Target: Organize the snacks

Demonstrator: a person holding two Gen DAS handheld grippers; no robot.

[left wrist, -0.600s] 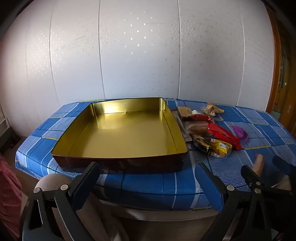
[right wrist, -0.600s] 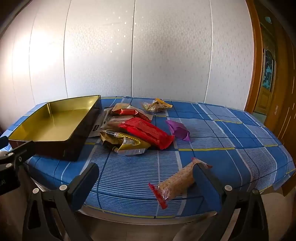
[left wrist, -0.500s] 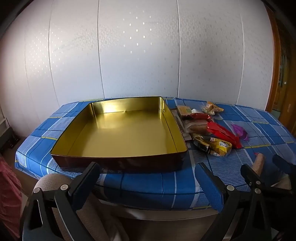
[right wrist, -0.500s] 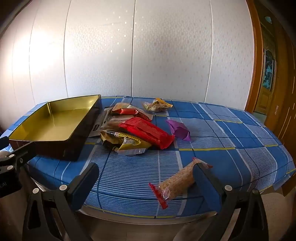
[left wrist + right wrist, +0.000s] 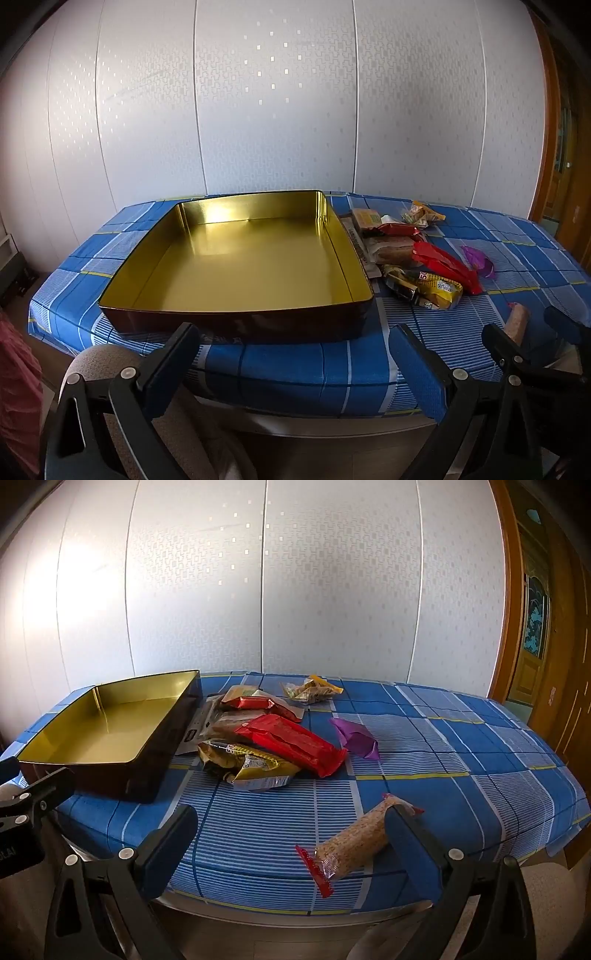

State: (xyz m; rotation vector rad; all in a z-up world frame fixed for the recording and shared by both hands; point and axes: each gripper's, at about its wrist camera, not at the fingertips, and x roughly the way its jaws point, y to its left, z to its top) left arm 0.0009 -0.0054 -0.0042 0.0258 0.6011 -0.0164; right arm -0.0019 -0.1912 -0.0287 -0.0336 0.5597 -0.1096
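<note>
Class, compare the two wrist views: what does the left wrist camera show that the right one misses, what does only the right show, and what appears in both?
Only the left view: the gold tin's whole floor, bare, and a pink cloth at the left edge.
Only the right view: the whole crumb-coloured snack roll near the table edge, and a wooden door.
Both: the tin, red packet, yellow packet, purple wrapper, blue checked cloth.

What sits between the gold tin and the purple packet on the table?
A pile of snack packets: the long red packet on top, the yellow packet in front, between the gold tin and the purple packet. The right wrist view shows it best.
</note>
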